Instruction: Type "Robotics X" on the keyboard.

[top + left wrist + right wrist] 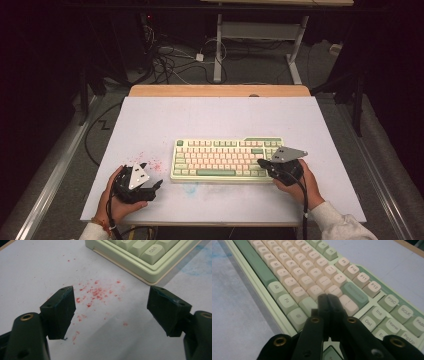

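One pastel green-and-cream keyboard [227,159]

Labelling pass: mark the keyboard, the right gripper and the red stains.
keyboard [220,159], high view, middle of its key field.
right gripper [328,298], right gripper view, at the shut jaw tips.
red stains [96,292], left gripper view, densest patch.

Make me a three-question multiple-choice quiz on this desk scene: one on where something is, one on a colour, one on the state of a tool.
1. Where is the right gripper?
A. over the keyboard's right end
B. at the table's far edge
C. off the table

2. What colour are the specks by the left gripper?
A. yellow
B. red
C. black

3. How do the left gripper's jaws stand?
A. shut
B. clamped on a key
C. open, nothing between

Answers: 1 A, its tips sit above the keyboard keys near that end. 2 B, red flecks dot the white table. 3 C, bare tabletop shows between them.
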